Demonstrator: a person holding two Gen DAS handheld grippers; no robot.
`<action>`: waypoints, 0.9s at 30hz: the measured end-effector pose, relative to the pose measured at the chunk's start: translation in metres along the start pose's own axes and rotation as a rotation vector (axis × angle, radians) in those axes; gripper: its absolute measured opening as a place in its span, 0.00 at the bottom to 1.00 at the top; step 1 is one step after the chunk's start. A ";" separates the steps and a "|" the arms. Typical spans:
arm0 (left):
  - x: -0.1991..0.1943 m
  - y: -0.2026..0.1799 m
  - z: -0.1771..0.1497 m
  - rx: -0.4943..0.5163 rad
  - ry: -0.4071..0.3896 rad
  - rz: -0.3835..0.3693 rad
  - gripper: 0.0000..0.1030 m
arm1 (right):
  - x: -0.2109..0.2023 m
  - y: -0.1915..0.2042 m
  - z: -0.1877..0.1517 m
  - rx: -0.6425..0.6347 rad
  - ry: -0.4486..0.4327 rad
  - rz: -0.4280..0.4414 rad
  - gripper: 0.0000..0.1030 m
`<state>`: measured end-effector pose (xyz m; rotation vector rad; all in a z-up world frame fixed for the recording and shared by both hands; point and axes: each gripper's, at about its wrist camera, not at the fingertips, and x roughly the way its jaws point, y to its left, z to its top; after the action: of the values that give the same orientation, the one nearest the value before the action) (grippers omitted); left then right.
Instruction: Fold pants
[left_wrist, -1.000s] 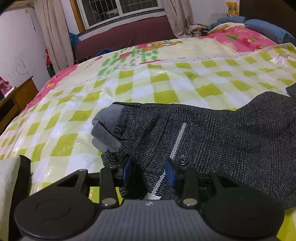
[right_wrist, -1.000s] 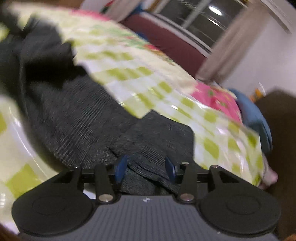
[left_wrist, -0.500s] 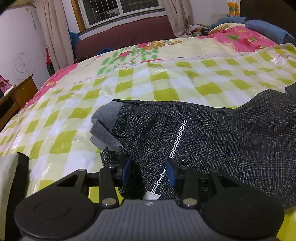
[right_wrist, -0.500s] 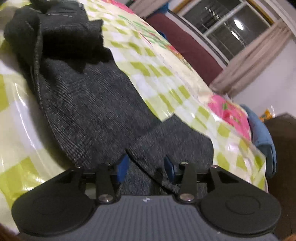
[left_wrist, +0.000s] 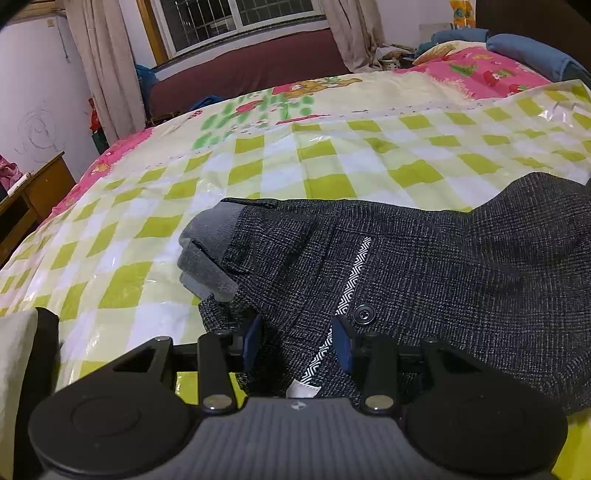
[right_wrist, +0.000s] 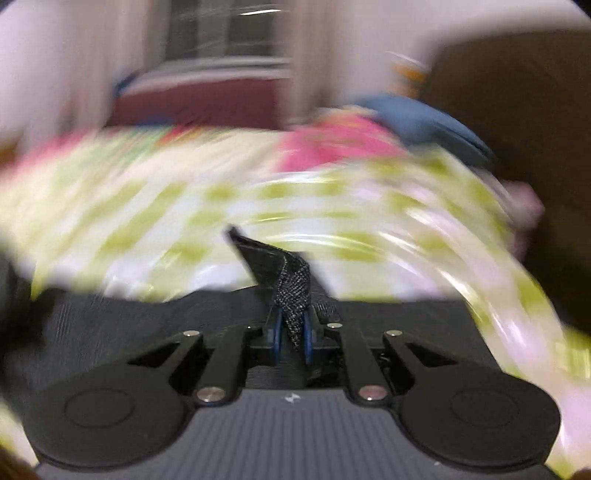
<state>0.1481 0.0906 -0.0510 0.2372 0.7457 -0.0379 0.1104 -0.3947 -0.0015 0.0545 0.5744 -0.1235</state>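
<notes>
Right gripper (right_wrist: 293, 332) closing on pants (right_wrist: 291, 291) hem — blurred.

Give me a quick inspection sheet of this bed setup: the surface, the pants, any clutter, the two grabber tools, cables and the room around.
Surface: bed under a glossy green-and-white checked cover.
Job's things: dark grey pants lying on the cover, waistband and button toward the left gripper.
Clutter: folded grey cloth at the pants' left edge.
Grippers: left gripper apart, waistband fabric between its blue pads, not visibly pressed; right gripper closing on a pinched fold of pants fabric, view blurred.
Cables: nothing seen.
Surroundings: barred window, curtains, maroon sofa, pink quilt, blue pillow, wooden desk.
</notes>
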 end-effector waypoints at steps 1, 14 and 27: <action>0.000 -0.001 0.000 -0.002 0.000 0.004 0.53 | -0.002 -0.021 0.000 0.093 0.005 -0.019 0.10; -0.013 -0.022 0.023 0.061 -0.079 0.034 0.53 | -0.016 -0.106 -0.024 0.557 -0.010 -0.065 0.10; -0.048 -0.170 0.083 0.278 -0.280 -0.385 0.56 | -0.008 -0.145 -0.036 0.609 0.085 -0.127 0.14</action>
<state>0.1478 -0.0962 0.0064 0.3423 0.4961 -0.5327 0.0652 -0.5343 -0.0299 0.6176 0.6082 -0.4185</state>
